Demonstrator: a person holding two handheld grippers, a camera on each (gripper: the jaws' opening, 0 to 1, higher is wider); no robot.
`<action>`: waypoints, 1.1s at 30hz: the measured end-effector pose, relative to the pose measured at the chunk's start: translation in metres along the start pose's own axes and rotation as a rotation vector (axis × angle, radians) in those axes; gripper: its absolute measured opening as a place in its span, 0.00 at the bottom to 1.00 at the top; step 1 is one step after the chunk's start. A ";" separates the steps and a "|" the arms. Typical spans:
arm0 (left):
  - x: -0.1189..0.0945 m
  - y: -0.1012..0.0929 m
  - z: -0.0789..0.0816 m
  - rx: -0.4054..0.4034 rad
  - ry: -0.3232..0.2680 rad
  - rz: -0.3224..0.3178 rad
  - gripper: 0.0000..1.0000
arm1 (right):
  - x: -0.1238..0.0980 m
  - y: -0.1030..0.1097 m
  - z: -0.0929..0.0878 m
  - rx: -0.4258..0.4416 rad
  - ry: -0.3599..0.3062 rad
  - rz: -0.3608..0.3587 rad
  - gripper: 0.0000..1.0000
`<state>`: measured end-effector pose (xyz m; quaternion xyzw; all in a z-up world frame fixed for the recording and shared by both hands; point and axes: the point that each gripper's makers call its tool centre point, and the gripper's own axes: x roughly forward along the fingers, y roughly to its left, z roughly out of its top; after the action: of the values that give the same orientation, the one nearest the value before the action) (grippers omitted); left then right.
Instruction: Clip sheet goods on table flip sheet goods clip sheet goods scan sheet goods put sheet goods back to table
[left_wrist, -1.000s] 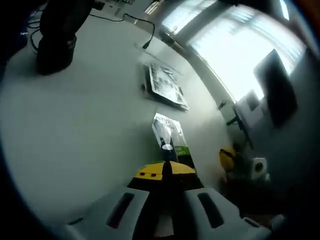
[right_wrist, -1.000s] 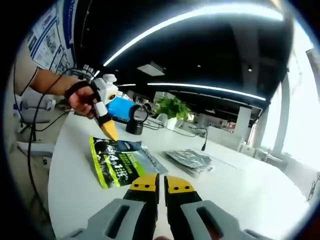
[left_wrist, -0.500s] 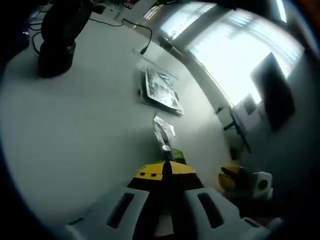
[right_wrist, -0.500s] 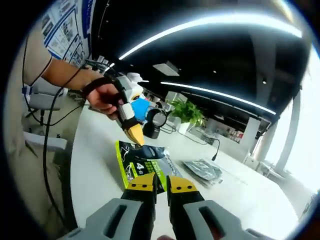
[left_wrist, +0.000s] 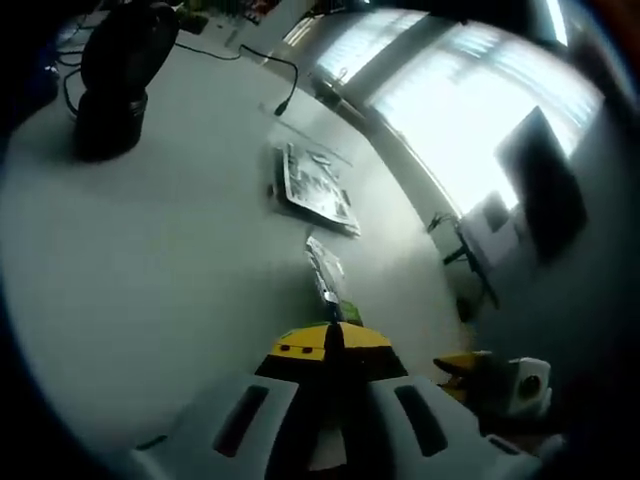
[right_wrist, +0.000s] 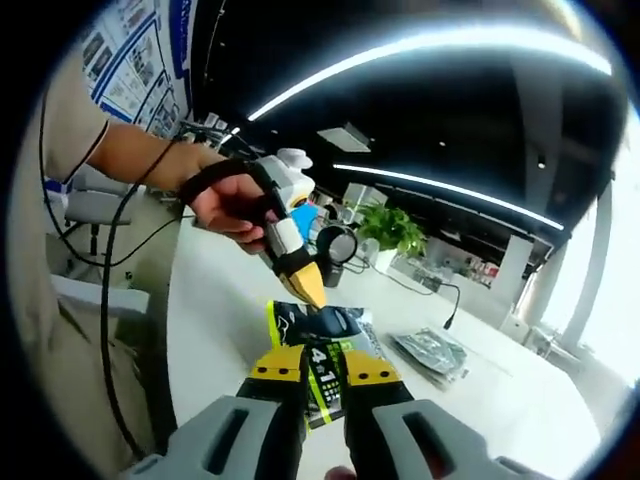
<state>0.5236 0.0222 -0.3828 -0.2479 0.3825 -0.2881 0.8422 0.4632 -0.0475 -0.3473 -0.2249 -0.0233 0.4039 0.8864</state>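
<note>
A green and black pouch (right_wrist: 322, 335) hangs above the white table (right_wrist: 205, 300), pinched at its top edge by my left gripper (right_wrist: 308, 293), which a hand (right_wrist: 235, 195) holds. In the left gripper view that gripper (left_wrist: 333, 337) is shut on the pouch (left_wrist: 326, 275), which shows edge-on as a thin strip. My right gripper (right_wrist: 325, 368) is open, its yellow tips spread on either side of the pouch's lower edge. The right gripper (left_wrist: 495, 378) also shows at the lower right of the left gripper view.
A stack of dark printed pouches (left_wrist: 312, 188) lies flat farther along the table (left_wrist: 150, 250), also visible as the stack (right_wrist: 435, 352). A black scanner on a stand (left_wrist: 115, 75) is at the far left, with a cable (left_wrist: 275, 75). A potted plant (right_wrist: 395, 228) stands behind.
My right gripper has closed in on the pouch and its jaws have spread apart. The left gripper has lifted and turned the pouch, so it went from a flat face to edge-on.
</note>
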 end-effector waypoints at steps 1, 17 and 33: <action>0.000 0.000 0.000 0.001 0.000 0.000 0.00 | 0.001 0.002 0.001 0.002 -0.002 0.006 0.09; 0.002 0.007 0.016 0.003 -0.003 -0.014 0.00 | 0.025 0.031 -0.003 -0.047 0.061 0.047 0.15; 0.001 0.002 0.013 -0.024 -0.021 -0.022 0.00 | 0.054 0.032 -0.015 -0.185 0.147 -0.080 0.17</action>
<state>0.5357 0.0256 -0.3772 -0.2653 0.3742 -0.2899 0.8400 0.4808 0.0045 -0.3815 -0.3335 -0.0045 0.3470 0.8765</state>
